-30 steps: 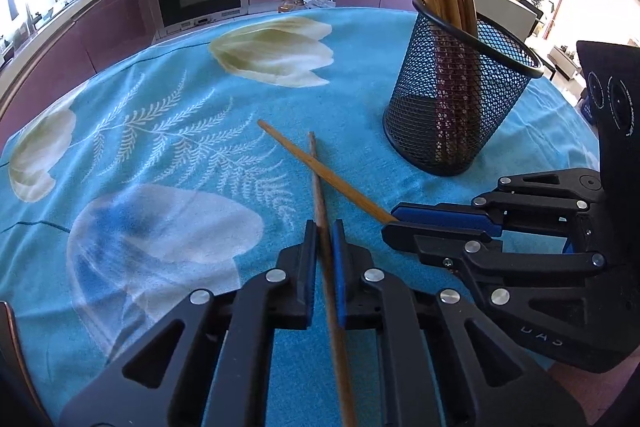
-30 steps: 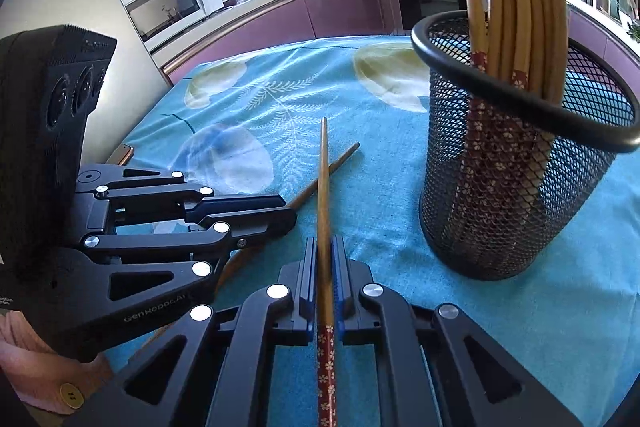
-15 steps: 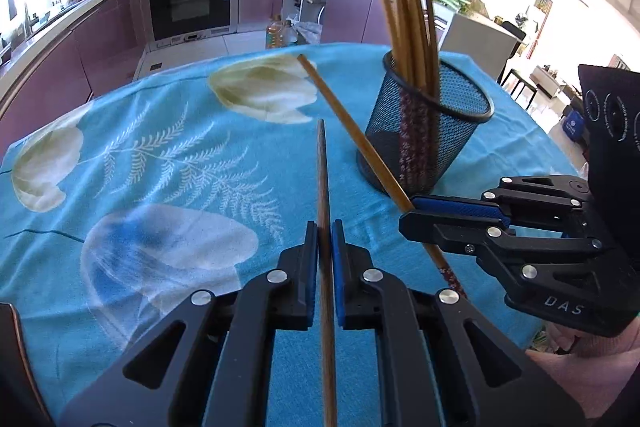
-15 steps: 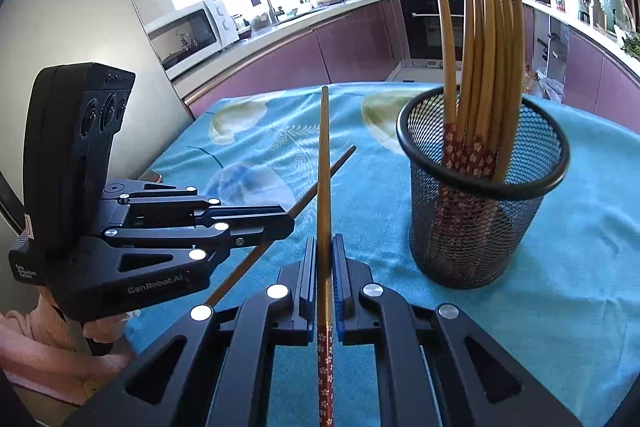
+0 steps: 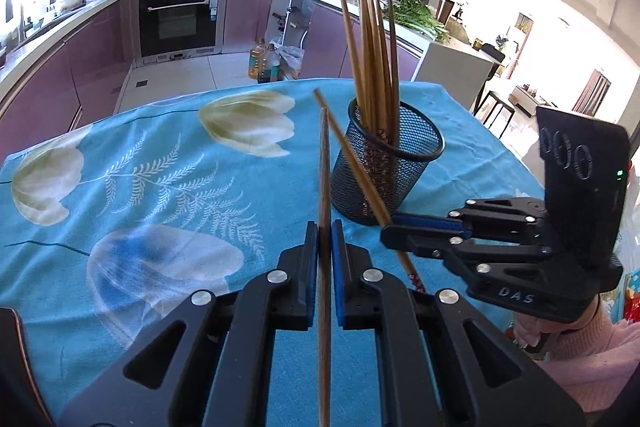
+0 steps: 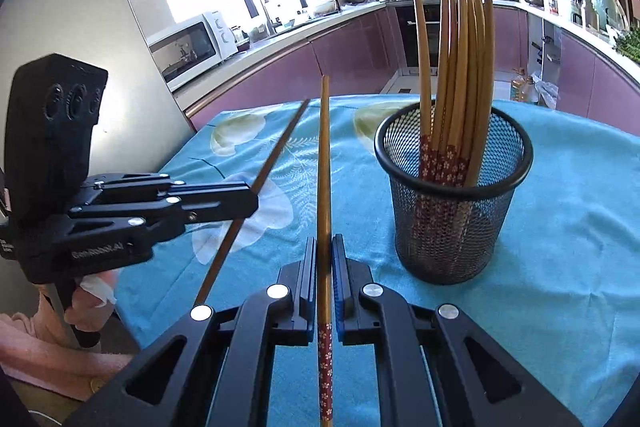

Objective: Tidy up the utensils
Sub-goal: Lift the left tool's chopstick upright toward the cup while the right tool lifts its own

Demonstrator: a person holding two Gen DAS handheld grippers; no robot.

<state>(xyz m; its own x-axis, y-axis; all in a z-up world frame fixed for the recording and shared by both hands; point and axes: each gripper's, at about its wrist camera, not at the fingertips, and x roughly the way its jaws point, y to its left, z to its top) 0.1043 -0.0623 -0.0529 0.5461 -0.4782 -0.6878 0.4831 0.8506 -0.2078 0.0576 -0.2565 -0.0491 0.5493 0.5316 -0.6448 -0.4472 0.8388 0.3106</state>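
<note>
1. Two slim wooden chopsticks, both lifted clear of the cloth. One, plain brown, (image 5: pixel 324 187) clamped in the left gripper (image 5: pixel 325 259); the other chopstick (image 6: pixel 324 187), with a red flowered end, clamped in the right gripper (image 6: pixel 325 267).
2. Both pairs of jaws closed tight, blue pads pressed on the stick, shaft running straight out ahead and back past the fingers.
3. Black mesh holder (image 6: pixel 452 219) upright on the blue floral tablecloth (image 5: pixel 160 195), packed with more chopsticks (image 6: pixel 456 75) standing red flowered ends down, tips fanned upward.
4. Open cloth all round the holder: wide bare stretch to its left, narrower strip to its right before the table's edge (image 5: pixel 512 155). Far edge of the table just behind the holder, kitchen floor beyond.
5. From the left wrist view, holder ahead and right of the held stick; right gripper's stick crossing in front of the mesh, tip near the rim's left side.
6. From the right wrist view, holder ahead and to the right, apart from the stick; left gripper off to the left, its stick angled toward the centre.
</note>
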